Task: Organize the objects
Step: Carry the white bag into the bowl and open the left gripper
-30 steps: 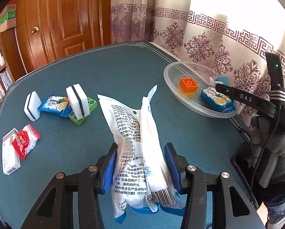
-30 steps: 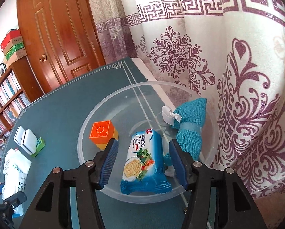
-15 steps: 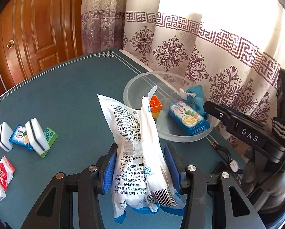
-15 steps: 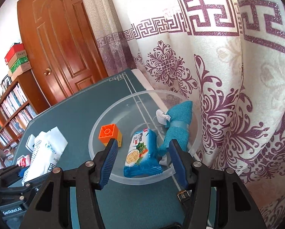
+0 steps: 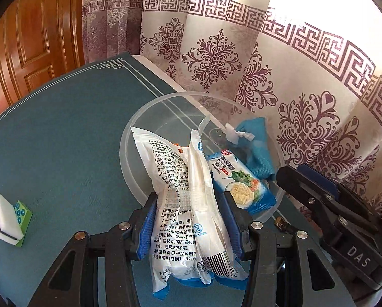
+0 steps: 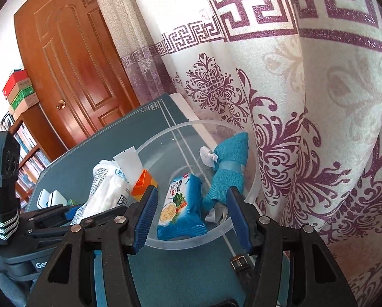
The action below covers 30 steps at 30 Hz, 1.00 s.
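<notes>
White plastic pouch [image 5: 188, 204] printed with black text is pinched between the blue pads of the left gripper [image 5: 191, 226], its jaws pressed into both flanks of the pack. A second ago the pouch hung over bare tabletop with the clear plastic bowl [image 5: 139, 192] off to the right; half a second ago the bowl was just ahead; now the pouch's upper half reaches over the bowl's near rim. Its long axis runs along the fingers, barcode end toward the camera and the torn top corner pointing away toward the curtain [image 5: 293, 89]. From the right wrist view the pouch [image 6: 109, 186] leans in over the bowl's left rim, next to the orange toy block [image 6: 142, 185].

Inside the bowl lie a blue cracker packet [image 5: 239, 181] and a rolled teal cloth [image 5: 257, 151] with a white tag, the cloth against the far right wall, the packet just beside the pouch.

Right gripper [image 6: 191, 216] holds nothing, its jaws spread wide apart, and has drawn back from the bowl since a second ago.

On the green table [image 5: 63, 140], well apart to the left, a white sponge with a black stripe [image 5: 5, 218] rests on a green block [image 5: 22, 217].
</notes>
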Motion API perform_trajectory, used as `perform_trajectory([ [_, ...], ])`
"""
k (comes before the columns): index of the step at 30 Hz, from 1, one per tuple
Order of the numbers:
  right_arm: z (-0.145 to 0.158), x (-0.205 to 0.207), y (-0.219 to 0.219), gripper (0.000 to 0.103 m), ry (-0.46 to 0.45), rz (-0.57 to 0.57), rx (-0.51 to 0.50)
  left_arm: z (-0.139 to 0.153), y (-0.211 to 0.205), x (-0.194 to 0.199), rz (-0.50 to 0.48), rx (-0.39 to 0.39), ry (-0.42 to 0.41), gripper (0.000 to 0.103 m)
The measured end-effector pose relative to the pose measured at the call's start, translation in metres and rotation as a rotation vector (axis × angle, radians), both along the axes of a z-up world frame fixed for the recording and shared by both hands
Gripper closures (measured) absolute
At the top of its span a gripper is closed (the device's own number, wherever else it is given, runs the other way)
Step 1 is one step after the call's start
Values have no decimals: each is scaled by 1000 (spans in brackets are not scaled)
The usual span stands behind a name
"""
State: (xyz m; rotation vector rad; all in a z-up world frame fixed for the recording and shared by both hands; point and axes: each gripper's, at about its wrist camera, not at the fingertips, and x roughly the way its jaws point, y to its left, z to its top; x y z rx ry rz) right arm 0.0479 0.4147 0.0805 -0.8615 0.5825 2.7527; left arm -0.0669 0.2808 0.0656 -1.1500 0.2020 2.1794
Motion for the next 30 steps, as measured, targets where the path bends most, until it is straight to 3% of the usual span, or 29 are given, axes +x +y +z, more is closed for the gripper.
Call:
perform_trajectory([
  [12, -7, -2, 0, 46, -10, -2, -14, -5, 20, -45, 24, 13, 27, 52],
  [18, -10, -2, -4, 46, -15, 2, -15, -5, 26, -49, 17, 37, 50, 50],
  [20, -10, -2, -4, 46, -14, 0, -14, -4, 26, -46, 5, 48, 49, 47],
  [24, -9, -1, -3, 46, -11, -5, -15, 1, 21, -42, 2, 77, 52, 30],
  [30, -4, 0, -3, 46, 1, -5, -9, 12, 8, -37, 21, 97, 49, 27],
])
